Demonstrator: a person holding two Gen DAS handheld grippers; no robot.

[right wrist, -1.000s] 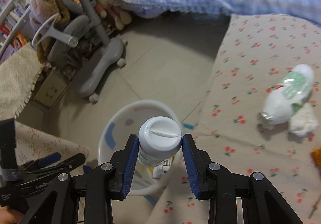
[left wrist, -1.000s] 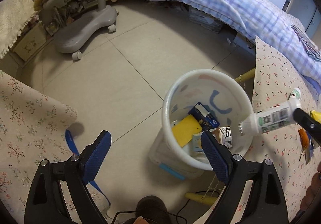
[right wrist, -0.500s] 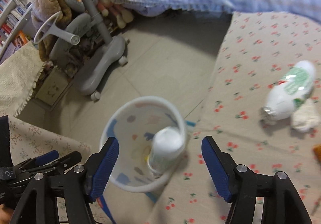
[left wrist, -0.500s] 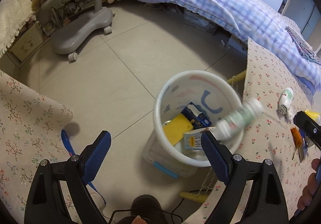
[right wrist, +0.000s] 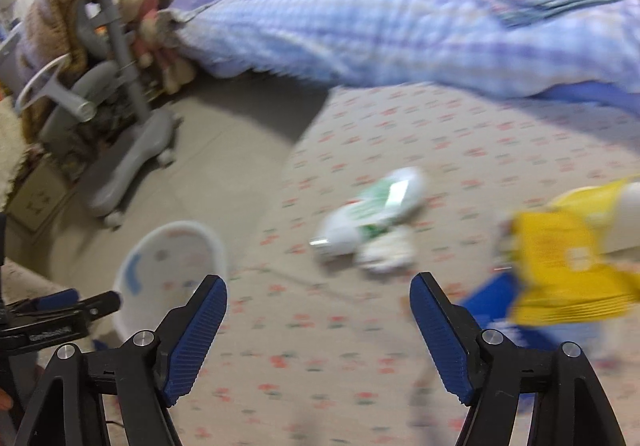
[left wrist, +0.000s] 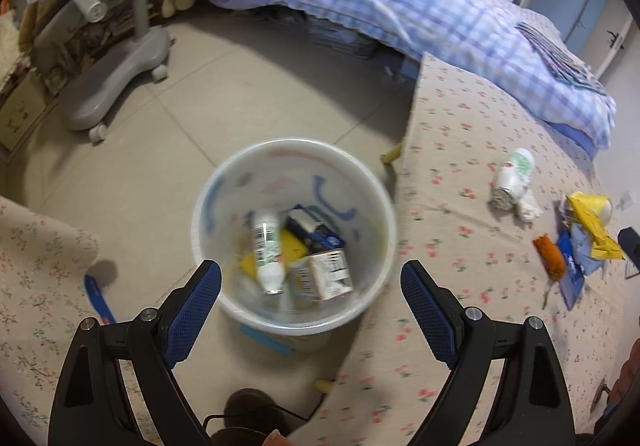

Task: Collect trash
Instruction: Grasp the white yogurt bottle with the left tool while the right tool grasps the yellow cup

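A white trash bin [left wrist: 374,186] stands on the floor beside the cloth-covered table; it also shows in the right wrist view [right wrist: 132,270]. Inside lie a white bottle [left wrist: 267,248], cartons and yellow pieces. My left gripper [left wrist: 310,310] is open and empty just above the bin. My right gripper [right wrist: 318,330] is open and empty above the table. On the table lie a white-and-green bottle [right wrist: 370,214] [left wrist: 514,178], a crumpled tissue [right wrist: 386,252], a yellow wrapper [right wrist: 568,258] [left wrist: 594,222], an orange piece [left wrist: 550,256] and blue wrappers [left wrist: 570,274].
A bed with a blue checked quilt [left wrist: 380,2] runs along the back. A grey wheeled chair base [left wrist: 116,82] stands at the left on the tiled floor. A second floral-cloth surface [left wrist: 36,274] is at the lower left.
My right gripper opened and dropped the white bottle into the bin, then swung right over the table. My left gripper moved closer over the bin.
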